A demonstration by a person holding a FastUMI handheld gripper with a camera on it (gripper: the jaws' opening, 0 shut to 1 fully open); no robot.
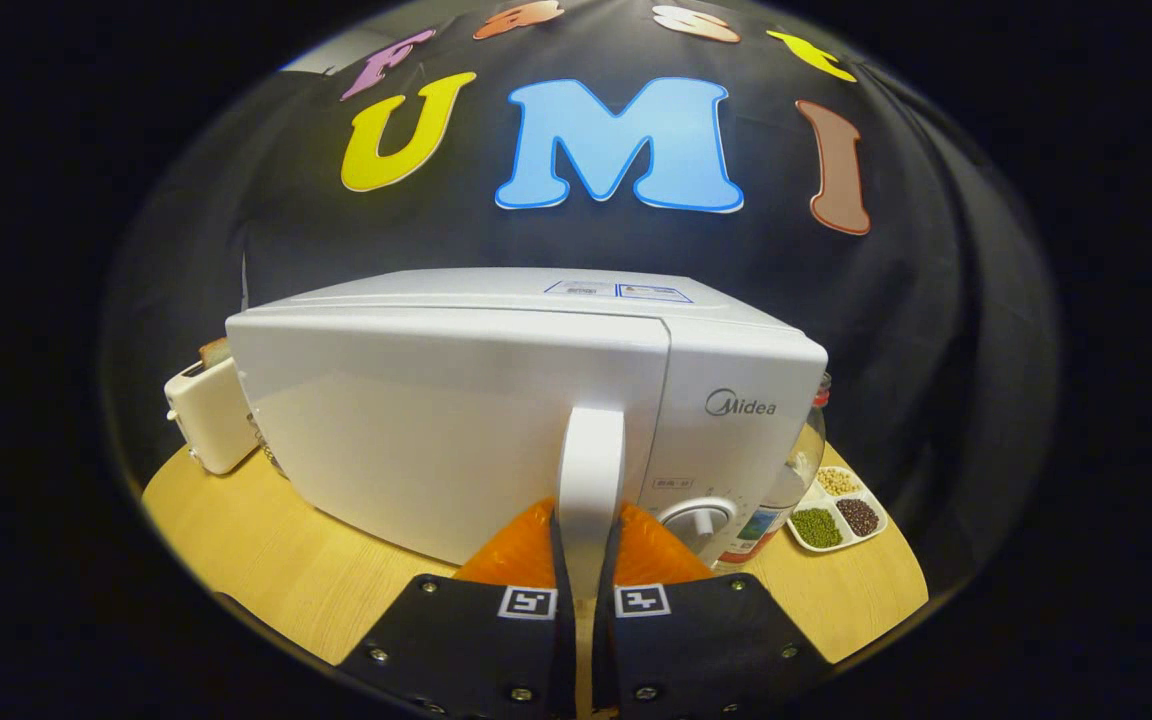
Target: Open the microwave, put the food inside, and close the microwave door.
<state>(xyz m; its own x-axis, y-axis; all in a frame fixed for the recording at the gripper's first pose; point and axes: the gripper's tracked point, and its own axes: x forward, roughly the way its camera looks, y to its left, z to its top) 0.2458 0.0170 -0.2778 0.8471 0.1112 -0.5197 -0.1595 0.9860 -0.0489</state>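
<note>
White microwave (456, 420) door shut, handle (591, 470) base hidden between tongs (586, 560)

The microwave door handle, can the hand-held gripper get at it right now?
Yes, it looks so: the hand-held gripper already has the microwave door handle between its fingers, apparently pressing on both sides, with nothing in between.

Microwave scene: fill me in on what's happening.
A handheld gripper is closed on the white vertical door handle of the white microwave oven, both fingers pressing its sides. The door looks shut or barely cracked. The oven stands on a round wooden table, with a cream toaster beside it and a white divided dish of beans on the other side.
</note>
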